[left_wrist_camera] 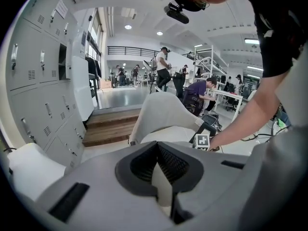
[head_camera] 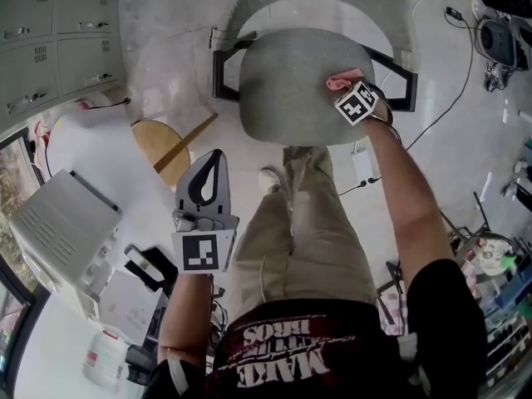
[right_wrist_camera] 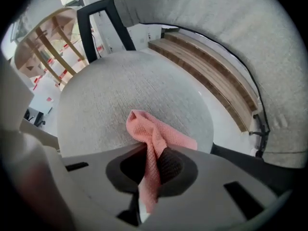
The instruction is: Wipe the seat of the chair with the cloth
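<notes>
The round grey fabric chair seat (head_camera: 291, 81) (right_wrist_camera: 120, 95) is lying mostly bare, with open room running left and toward the curved grey backrest (right_wrist_camera: 231, 32). Black armrests (head_camera: 223, 73) are bounding it on both sides.

The right gripper (head_camera: 347, 86) (right_wrist_camera: 151, 162) is reaching over the seat's right near edge. Its jaws are pinching the pink waffle-weave cloth (head_camera: 339, 80) (right_wrist_camera: 153, 136), closed tight on a fold. The loose end is spilling forward onto the seat, probably touching the fabric, though contact is hard to judge.

The left gripper (head_camera: 212, 169) (left_wrist_camera: 161, 165) is hanging back beside the person's khaki trouser leg (head_camera: 291, 239), well apart from the chair, jaws pressed together with nothing between them.

A round wooden stool (head_camera: 162, 148) is standing left of the chair. Grey lockers (head_camera: 50, 32) are lining the far left, and a black cable (head_camera: 449, 98) is trailing across the floor on the right.
</notes>
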